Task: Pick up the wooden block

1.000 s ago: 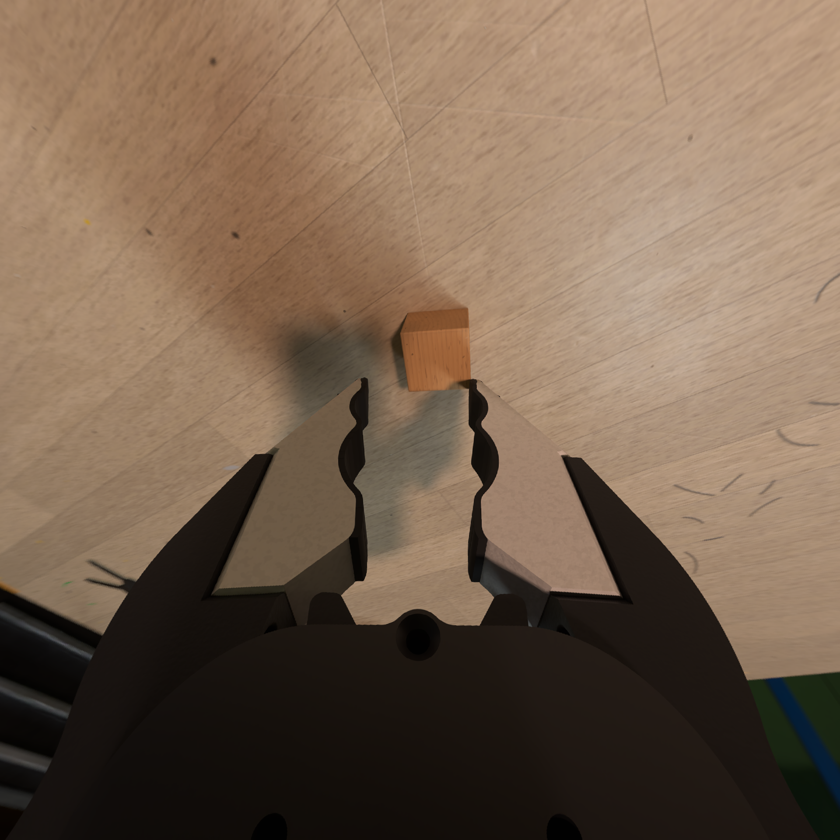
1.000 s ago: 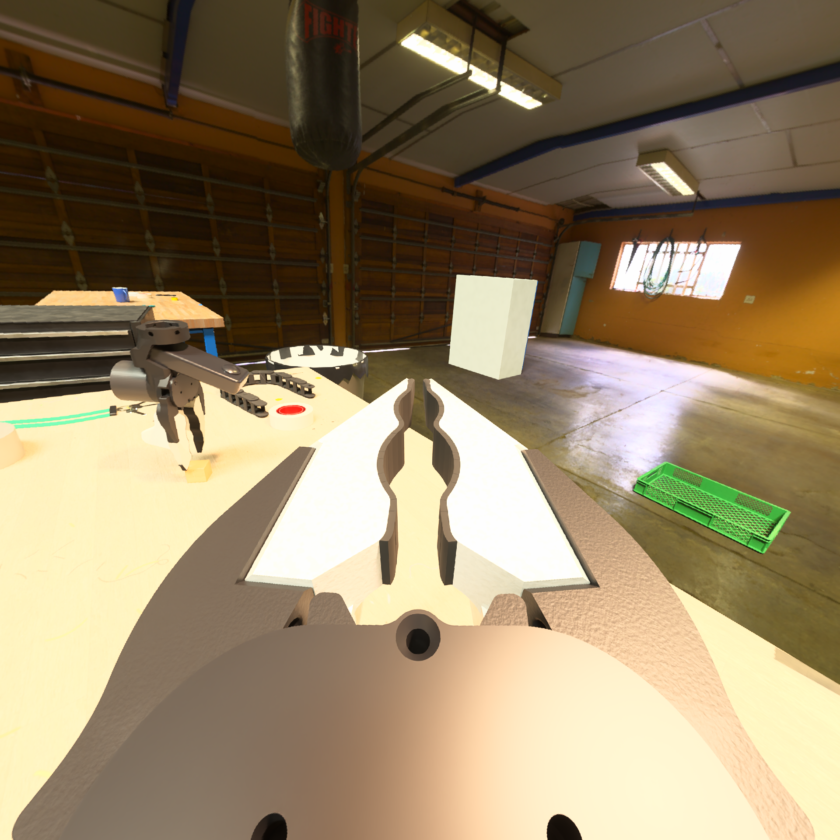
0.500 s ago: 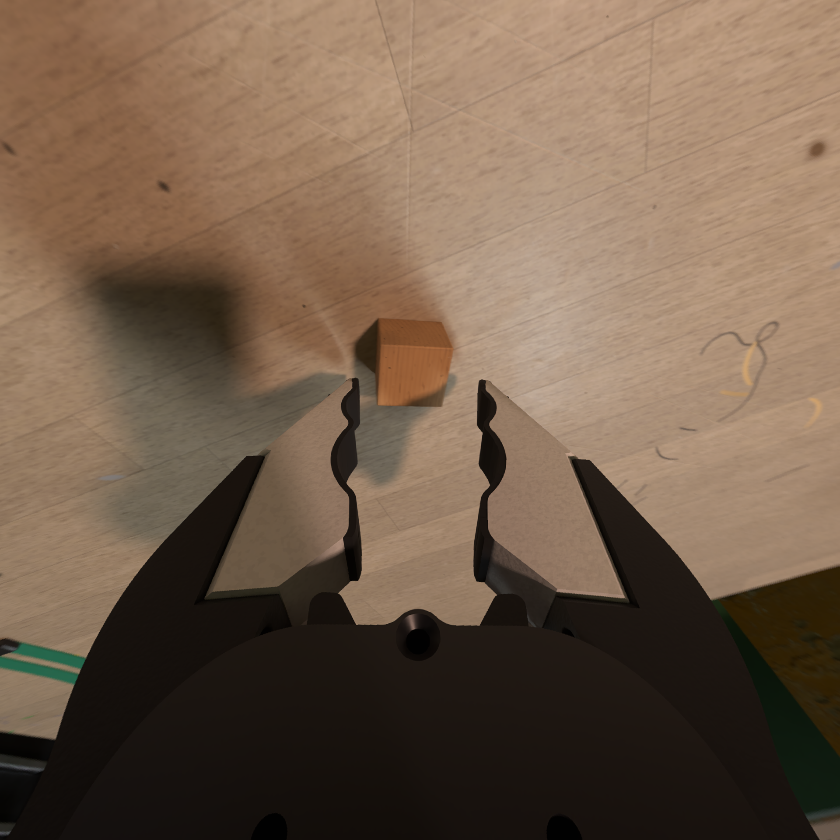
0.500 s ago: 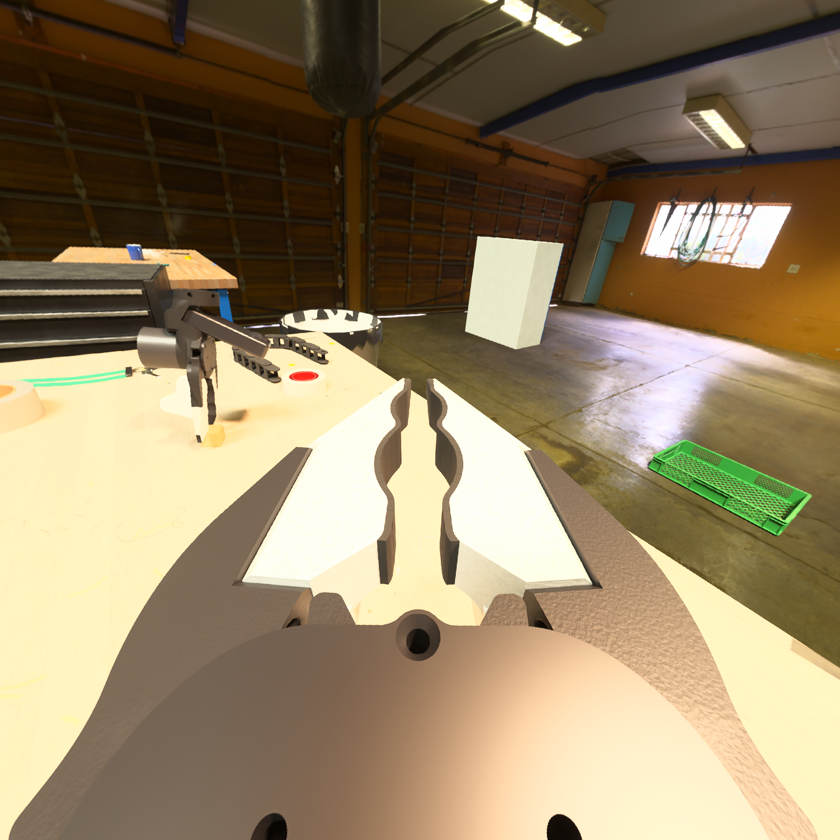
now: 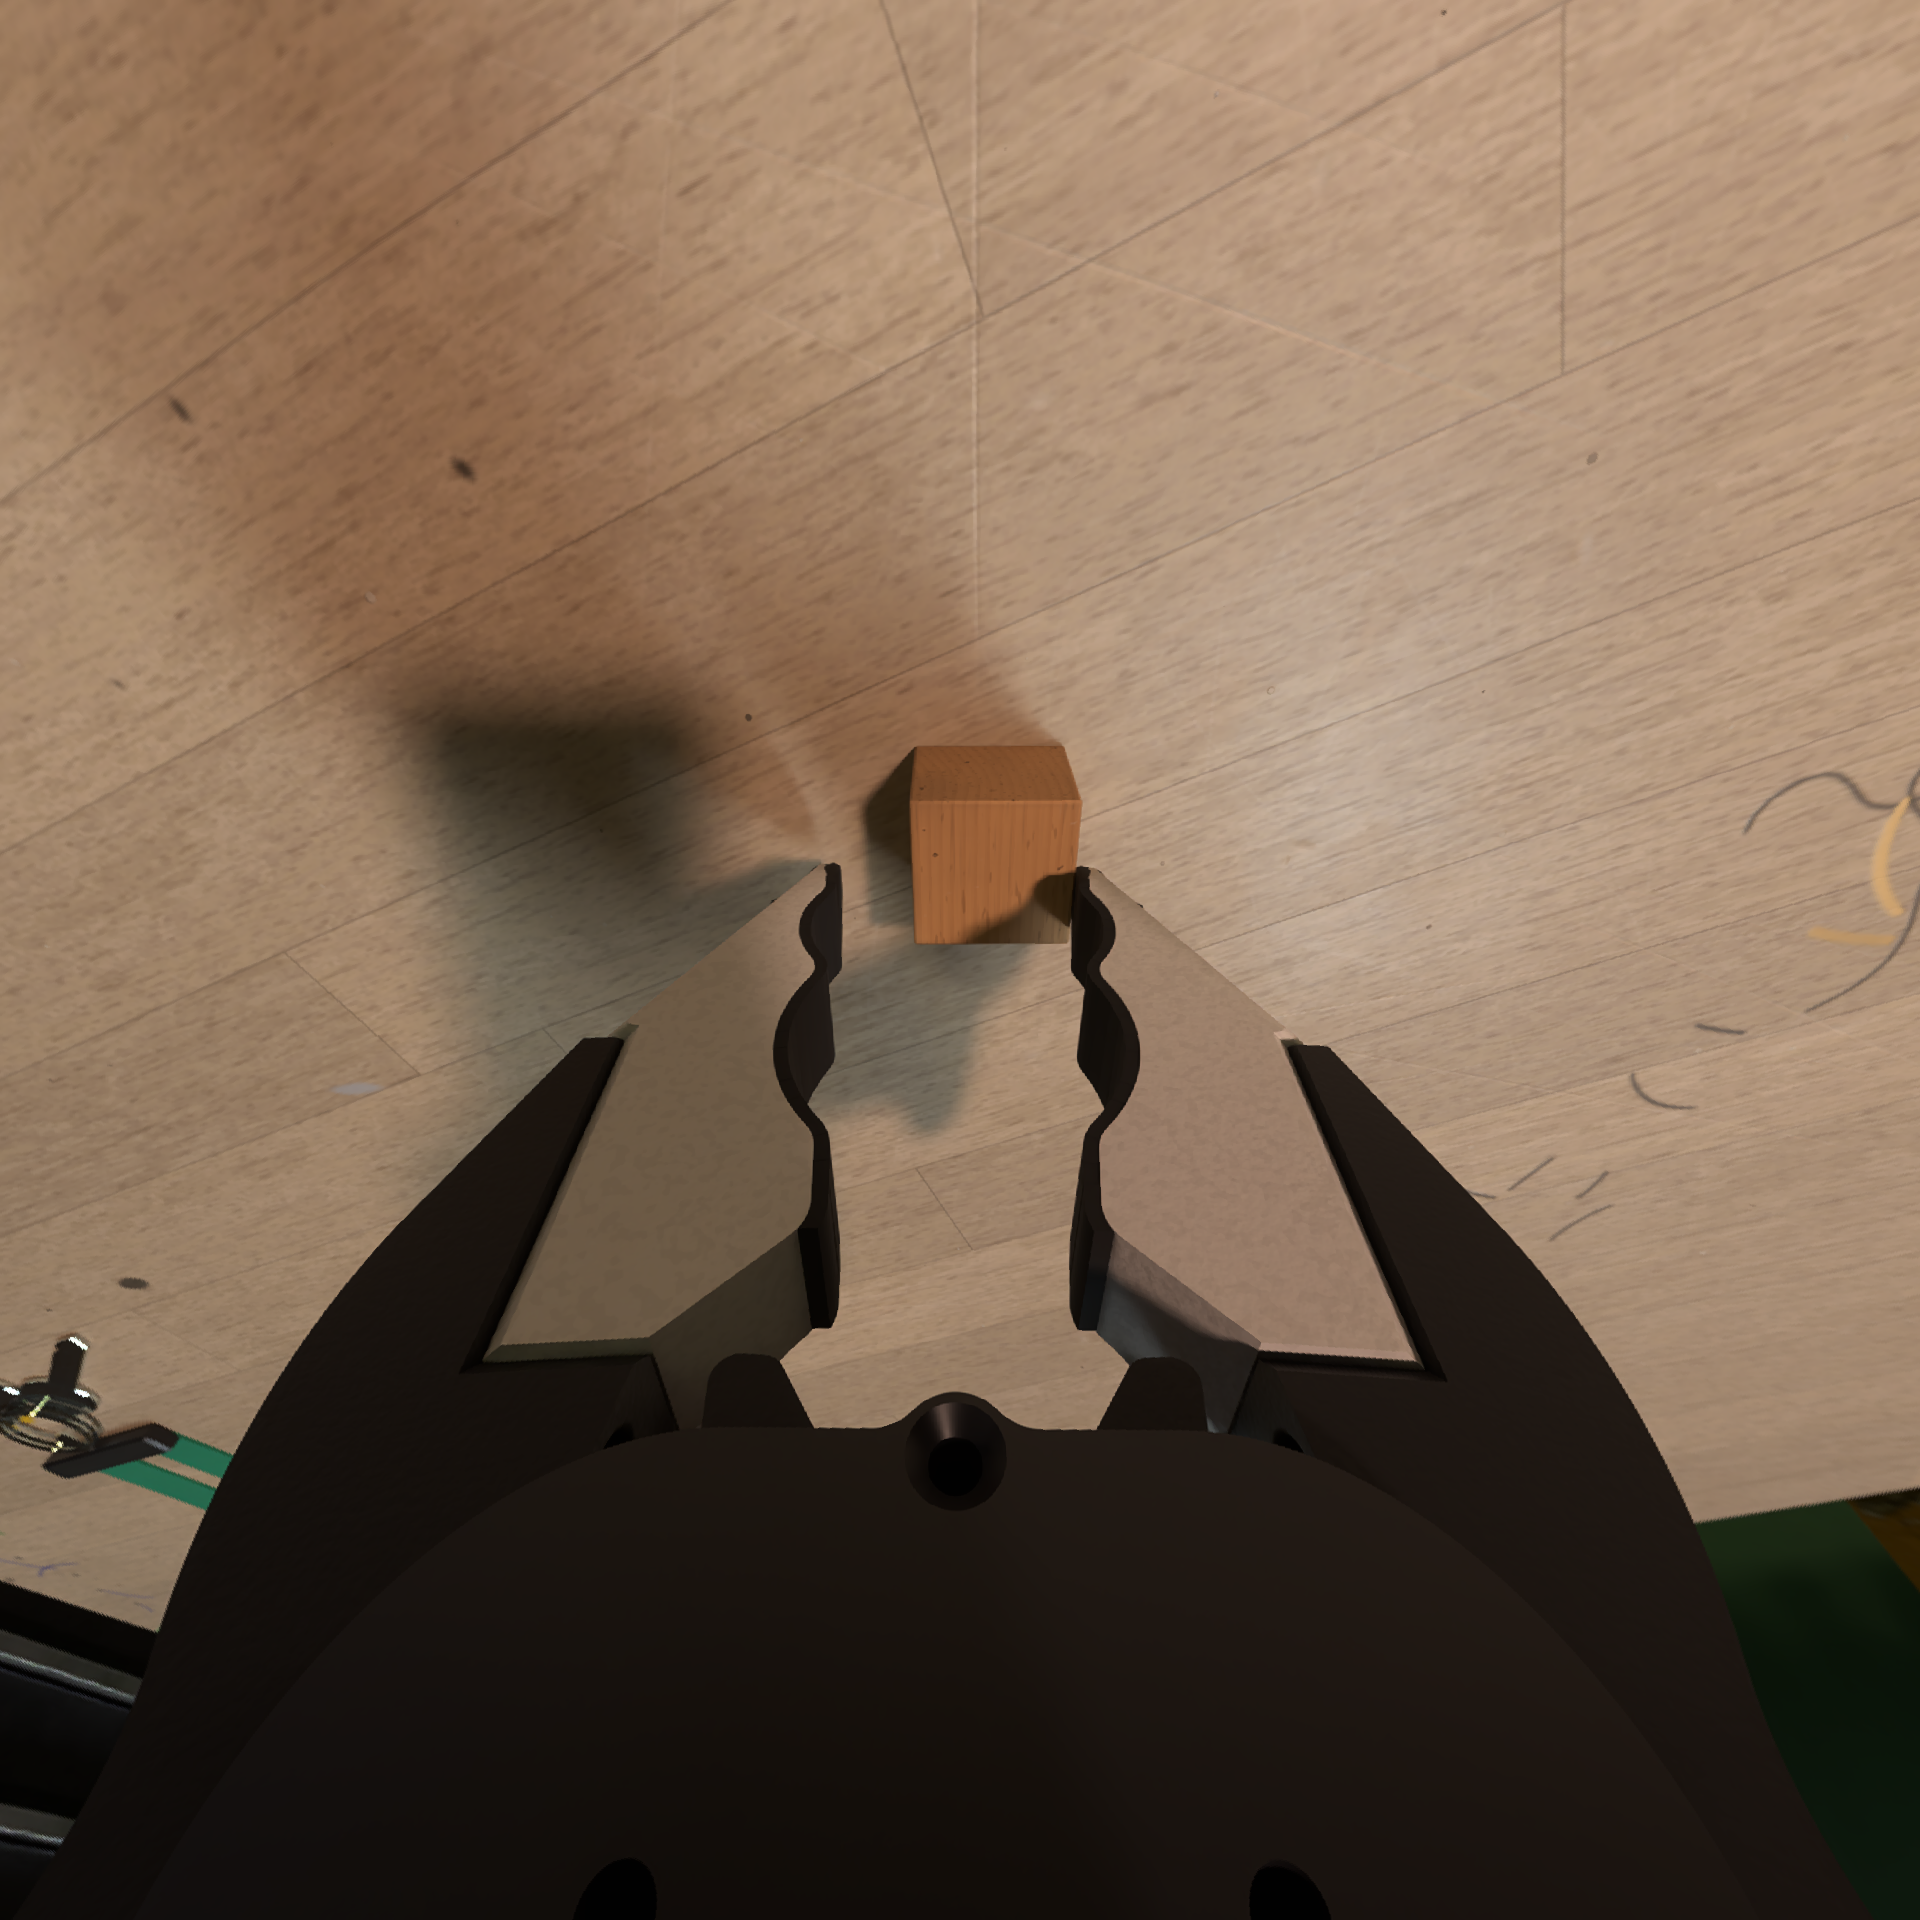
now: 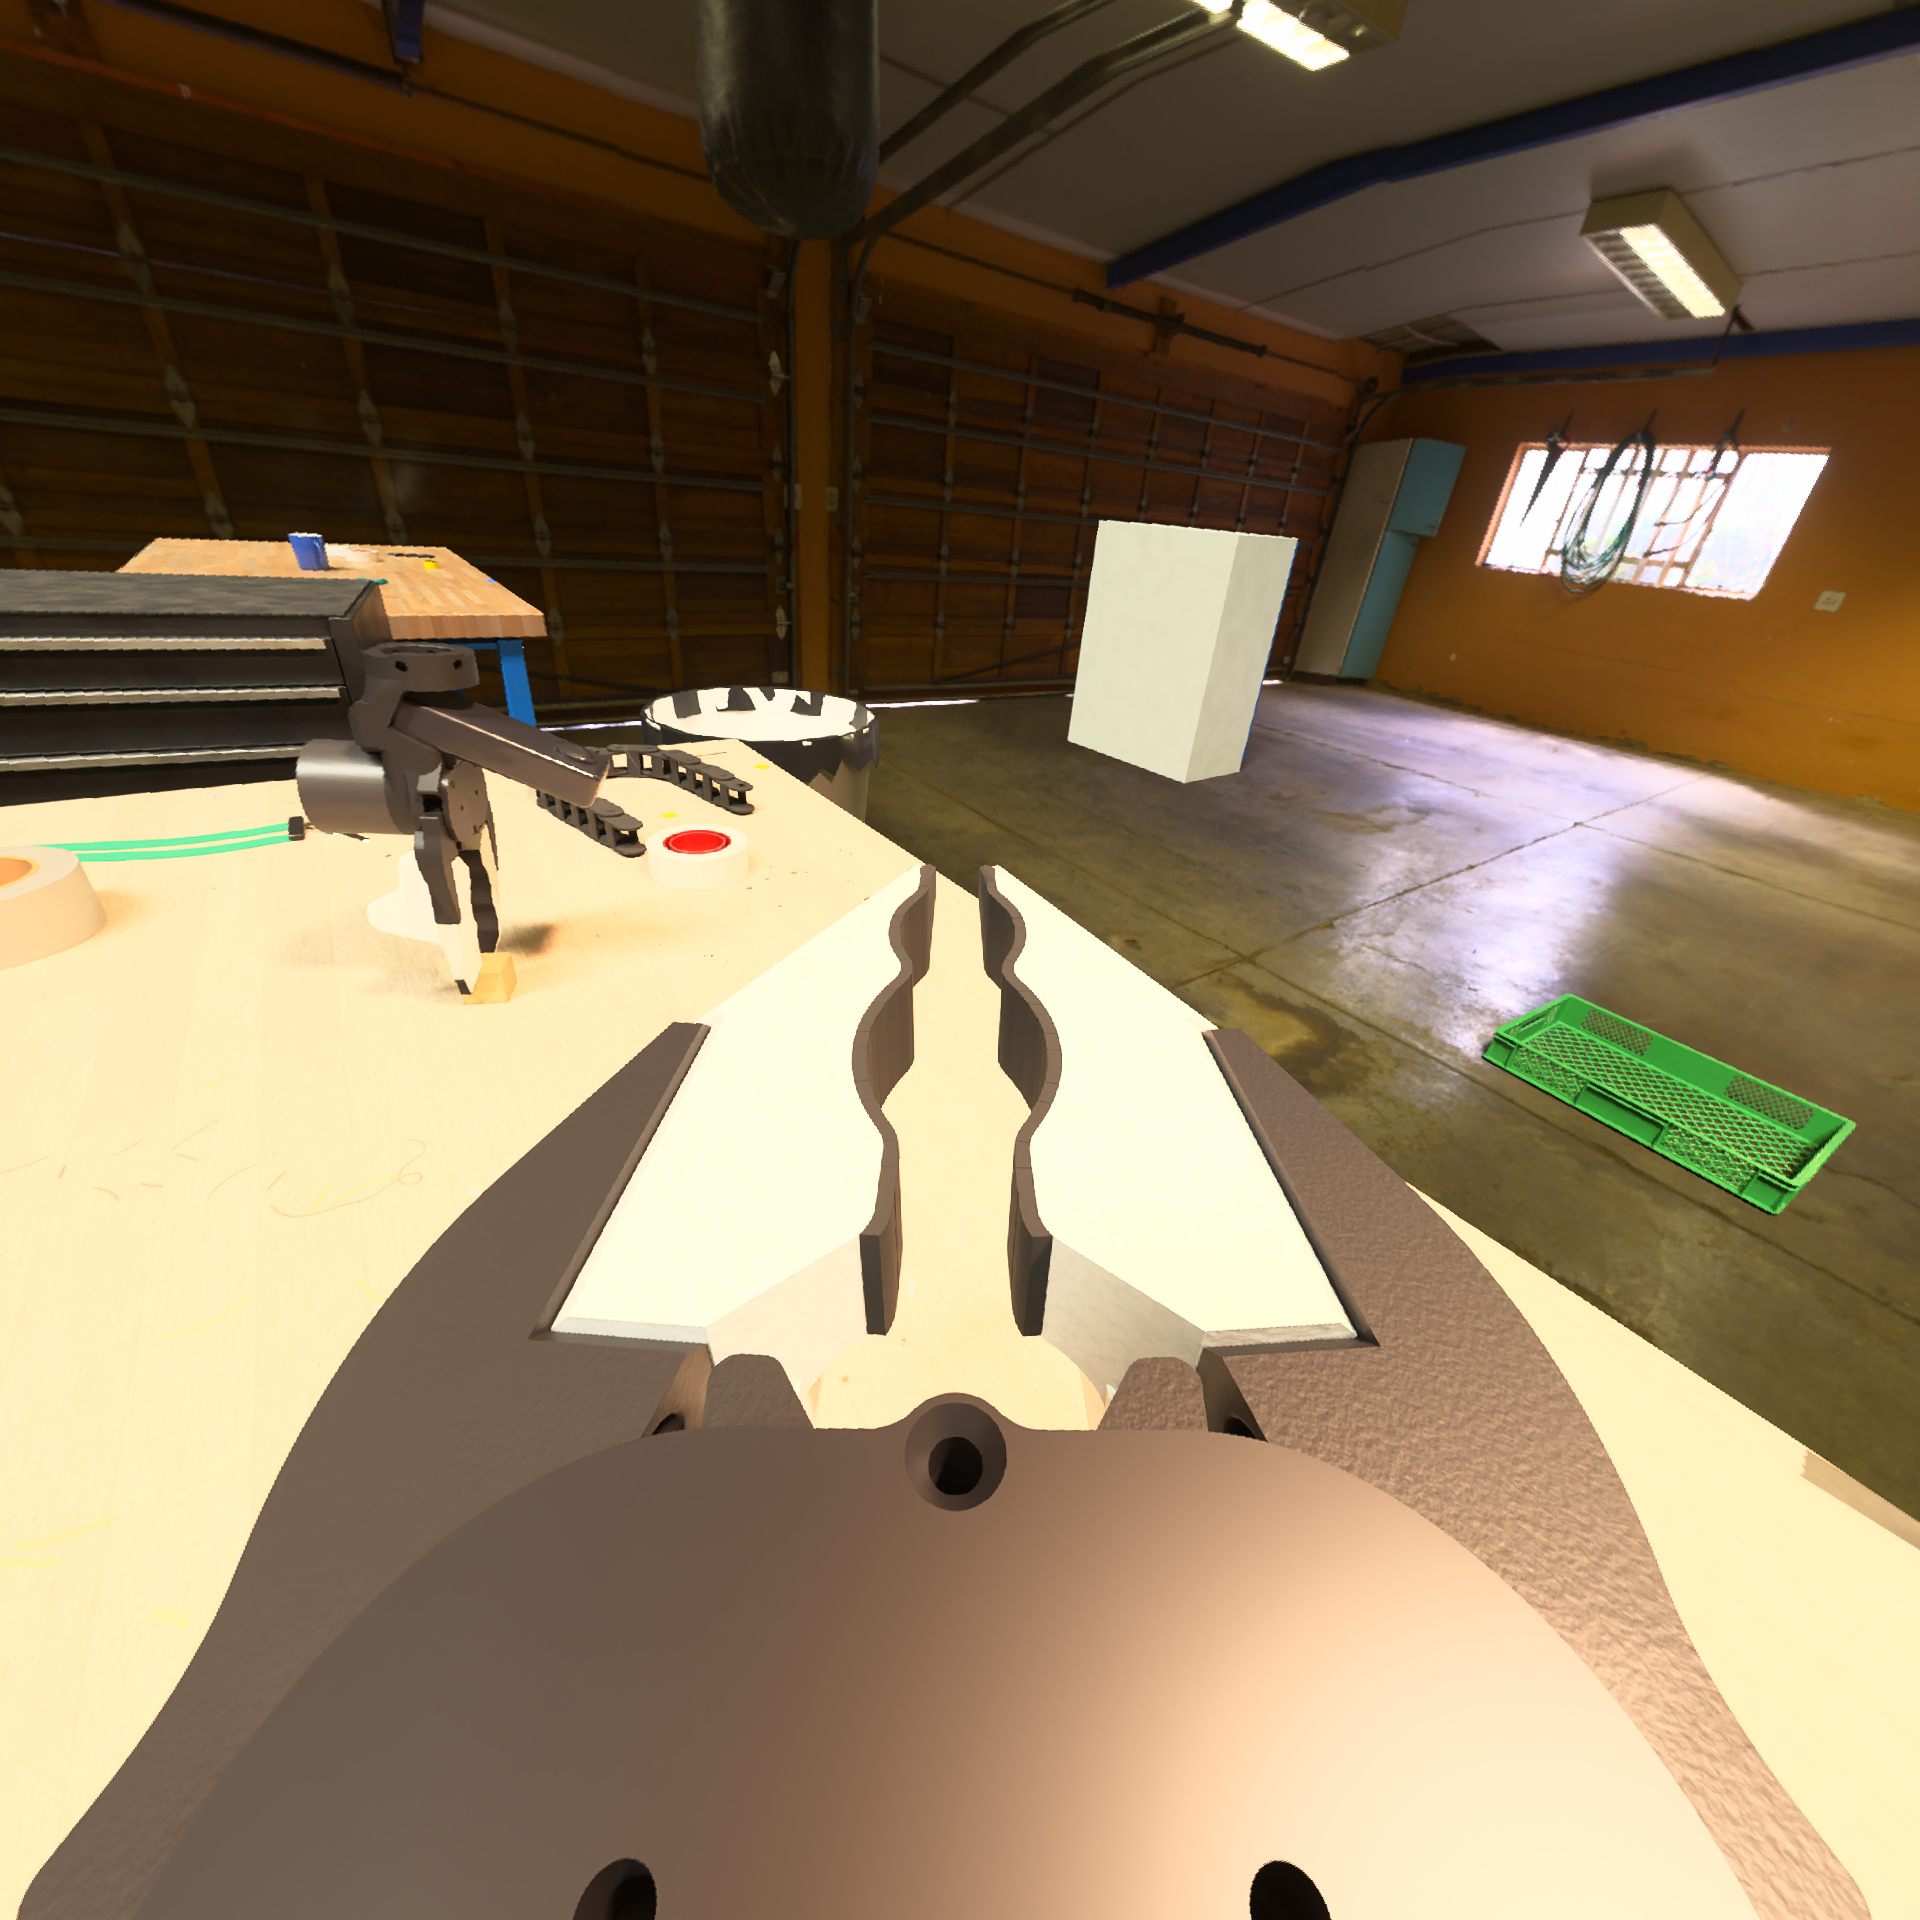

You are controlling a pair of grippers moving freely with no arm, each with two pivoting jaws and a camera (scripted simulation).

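Note:
The wooden block (image 5: 992, 842), a small light-brown cube, sits on the wooden table (image 5: 1351, 416). My left gripper (image 5: 954, 883) is open and points down at it. The block's near part lies just between the fingertips, close to the right fingertip (image 5: 1086, 894). In the right wrist view the left gripper (image 6: 468, 935) stands over the block (image 6: 494, 979) at the far left. My right gripper (image 6: 957, 878) is empty, with a narrow gap between its fingers, low over the table and far from the block.
A white tape roll with a red centre (image 6: 698, 852), a black cable chain (image 6: 665, 790) and a drum (image 6: 764, 727) lie beyond the block. A tan roll (image 6: 42, 904) is at the left. The table edge runs diagonally on the right. A green crate (image 6: 1673, 1101) lies on the floor.
My left gripper has come closer to the block, which now reaches in between the fingertips near the right one. The right wrist view has shifted slightly. Its fingers keep the same gap.

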